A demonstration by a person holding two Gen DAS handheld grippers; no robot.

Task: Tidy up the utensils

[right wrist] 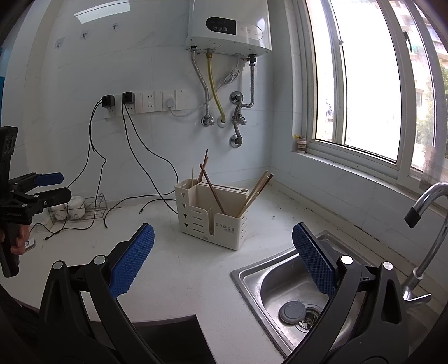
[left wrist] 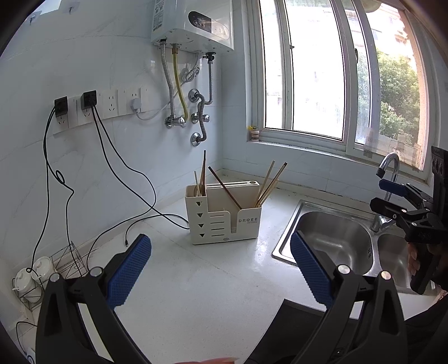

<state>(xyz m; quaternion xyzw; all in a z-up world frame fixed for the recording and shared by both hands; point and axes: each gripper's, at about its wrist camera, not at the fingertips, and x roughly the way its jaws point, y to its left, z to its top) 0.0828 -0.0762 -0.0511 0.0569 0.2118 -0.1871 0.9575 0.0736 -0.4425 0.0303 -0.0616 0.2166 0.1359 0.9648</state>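
Note:
A cream utensil holder [left wrist: 224,217] [right wrist: 215,217] marked DROEE stands on the white counter near the back corner. Several wooden chopsticks [left wrist: 267,183] [right wrist: 256,191] lean in its right front compartment, one dark chopstick [left wrist: 224,187] [right wrist: 212,190] slants across the middle, and a few more stand in its left rear slot [left wrist: 202,175]. My left gripper [left wrist: 221,252] hangs open above the counter, well short of the holder, nothing between its blue pads. My right gripper [right wrist: 222,242] is open too, over the counter and sink edge, also empty.
A steel sink [left wrist: 336,240] [right wrist: 294,294] with a tap [right wrist: 428,224] lies right of the holder. Black cables [left wrist: 112,168] trail from wall sockets across the counter. A wire rack with white cups [right wrist: 78,208] stands at the left. A water heater [left wrist: 193,25] and pipes hang on the wall.

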